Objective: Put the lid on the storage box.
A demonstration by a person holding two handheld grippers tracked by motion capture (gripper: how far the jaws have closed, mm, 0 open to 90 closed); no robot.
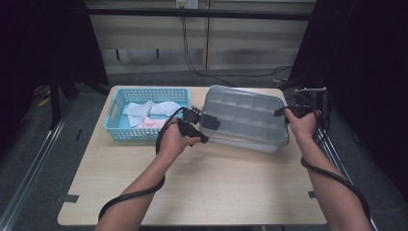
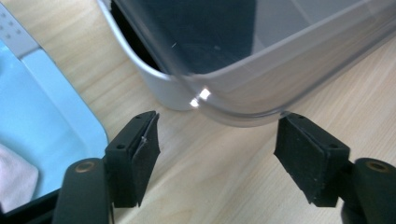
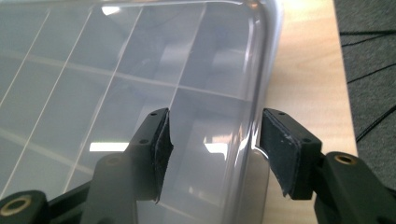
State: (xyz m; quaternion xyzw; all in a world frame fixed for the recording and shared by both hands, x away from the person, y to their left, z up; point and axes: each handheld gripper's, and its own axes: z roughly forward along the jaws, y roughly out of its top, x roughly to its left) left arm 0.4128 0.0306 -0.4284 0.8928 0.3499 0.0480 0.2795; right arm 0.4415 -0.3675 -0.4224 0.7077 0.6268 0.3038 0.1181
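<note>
A clear plastic lid (image 1: 243,115) with a grid of compartments showing through it lies over a pale grey box (image 1: 250,144) at the table's back right. In the left gripper view the lid corner (image 2: 243,93) overhangs the box wall (image 2: 163,91) with a dark gap between them. My left gripper (image 2: 217,154) (image 1: 201,126) is open just short of that corner, with bare tabletop between its pads. My right gripper (image 3: 212,154) (image 1: 281,114) is at the lid's right end. Its jaws straddle the lid's rim (image 3: 259,107), and its pads stand apart without squeezing it.
A light blue basket (image 1: 115,130) with folded white and pink cloths (image 1: 149,110) stands just left of the box, close to my left gripper; its wall (image 2: 60,93) fills that view's left. Bare wooden tabletop (image 1: 216,187) stretches in front. The table's right edge (image 3: 334,70) lies close beside the lid.
</note>
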